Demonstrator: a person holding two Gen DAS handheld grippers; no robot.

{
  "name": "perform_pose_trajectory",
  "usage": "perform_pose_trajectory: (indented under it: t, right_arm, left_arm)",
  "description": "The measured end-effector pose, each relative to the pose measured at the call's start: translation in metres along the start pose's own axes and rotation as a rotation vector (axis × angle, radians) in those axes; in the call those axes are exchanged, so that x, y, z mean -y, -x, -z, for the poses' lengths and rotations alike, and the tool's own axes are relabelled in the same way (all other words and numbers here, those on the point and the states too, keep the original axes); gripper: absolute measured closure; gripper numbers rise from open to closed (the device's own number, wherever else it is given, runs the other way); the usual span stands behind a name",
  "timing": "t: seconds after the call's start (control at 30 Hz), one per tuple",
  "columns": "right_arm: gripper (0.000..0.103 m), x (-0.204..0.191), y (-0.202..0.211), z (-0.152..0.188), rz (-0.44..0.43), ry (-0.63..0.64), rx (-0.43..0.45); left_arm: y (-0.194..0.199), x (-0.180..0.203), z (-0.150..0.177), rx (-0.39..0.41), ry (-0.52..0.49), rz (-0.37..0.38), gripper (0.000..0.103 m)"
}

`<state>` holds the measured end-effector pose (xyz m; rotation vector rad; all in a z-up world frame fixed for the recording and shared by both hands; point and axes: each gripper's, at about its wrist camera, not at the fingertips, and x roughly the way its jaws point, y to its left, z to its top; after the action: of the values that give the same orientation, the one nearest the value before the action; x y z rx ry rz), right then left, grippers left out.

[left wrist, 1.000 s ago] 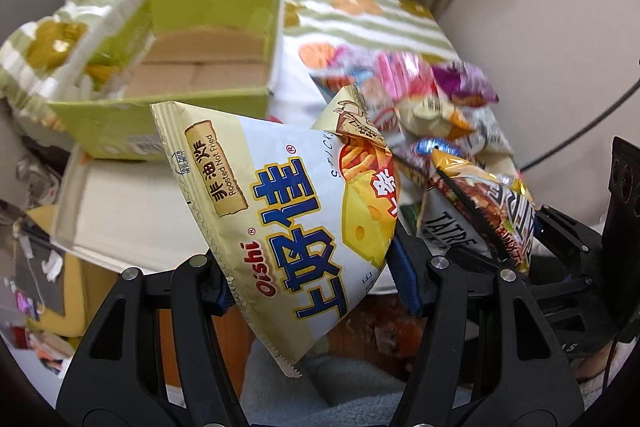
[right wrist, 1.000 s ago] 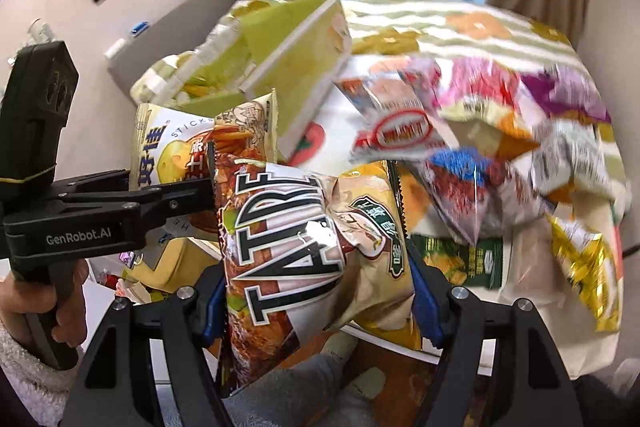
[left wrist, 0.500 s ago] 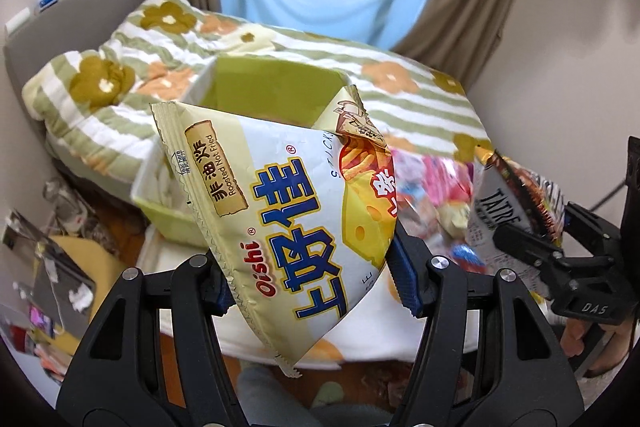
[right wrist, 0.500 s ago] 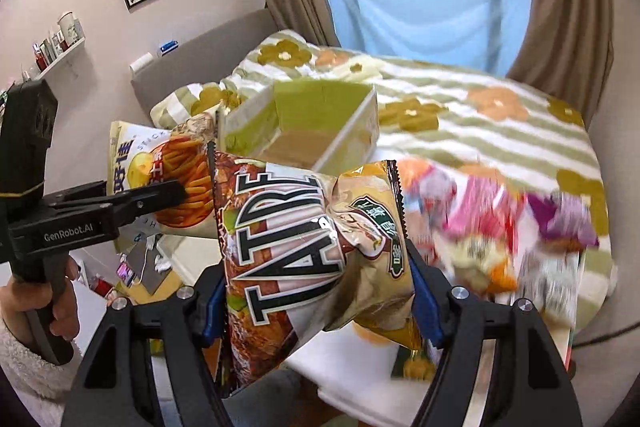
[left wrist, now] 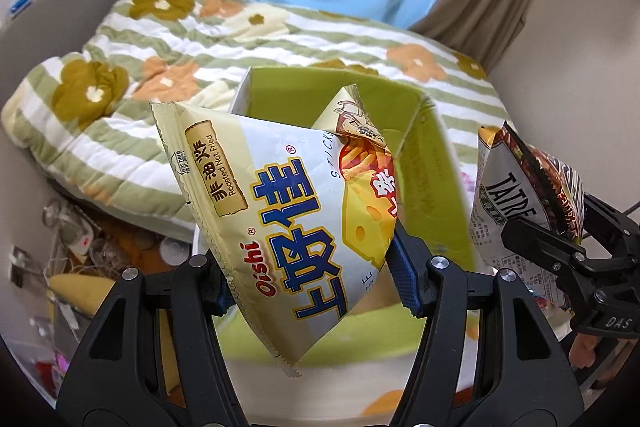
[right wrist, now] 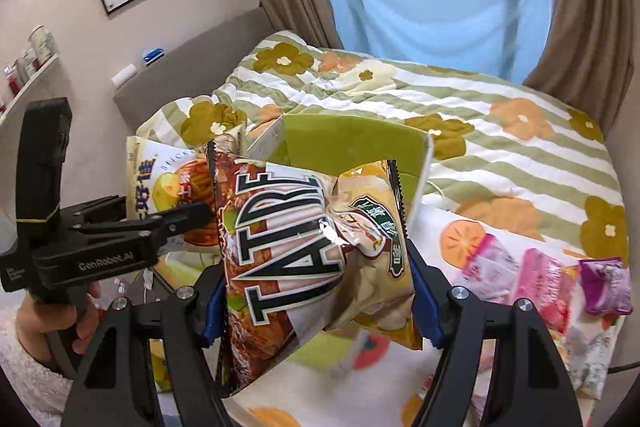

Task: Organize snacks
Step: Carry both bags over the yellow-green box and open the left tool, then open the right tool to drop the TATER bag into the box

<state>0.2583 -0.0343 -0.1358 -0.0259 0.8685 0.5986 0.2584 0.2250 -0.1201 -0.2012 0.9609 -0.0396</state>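
Just green box [left wrist: 432, 187], contents unclear.

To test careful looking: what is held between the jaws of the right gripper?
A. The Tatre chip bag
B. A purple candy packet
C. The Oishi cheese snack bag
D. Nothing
A: in the right wrist view the right gripper is shut on the Tatre chip bag, jaws pressing both its sides.

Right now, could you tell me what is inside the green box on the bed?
In the left wrist view, the green box shows bare green walls and a brown floor patch. The Oishi bag held in the left gripper covers most of the floor, so any contents there stay hidden.
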Motion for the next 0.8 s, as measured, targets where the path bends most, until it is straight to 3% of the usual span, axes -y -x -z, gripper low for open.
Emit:
perform_pose_trajectory:
  t: [0.3, 0.37, 0.4, 0.43, 0.8]
  right_arm:
    - [0.033, 0.004, -0.051, -0.028, 0.077, -0.116, -0.044]
    - [0.033, 0.007, -0.059, -0.032, 0.094, -0.139, -0.050]
    - [0.033, 0.009, -0.062, -0.033, 0.099, -0.150, -0.053]
    - [0.033, 0.009, -0.065, -0.036, 0.103, -0.156, -0.055]
    - [0.033, 0.009, -0.095, -0.053, 0.119, -0.173, -0.073]
  left_arm:
    - [-0.078, -0.021, -0.040, -0.104, -0.049, 0.051, 0.043]
    - [-0.086, -0.020, -0.045, -0.110, -0.059, 0.058, 0.032]
    - [-0.091, -0.020, -0.048, -0.115, -0.065, 0.054, 0.012]
    - [-0.094, -0.022, -0.051, -0.111, -0.070, 0.045, 0.000]
    - [-0.087, -0.040, -0.053, -0.092, -0.067, 0.058, 0.001]
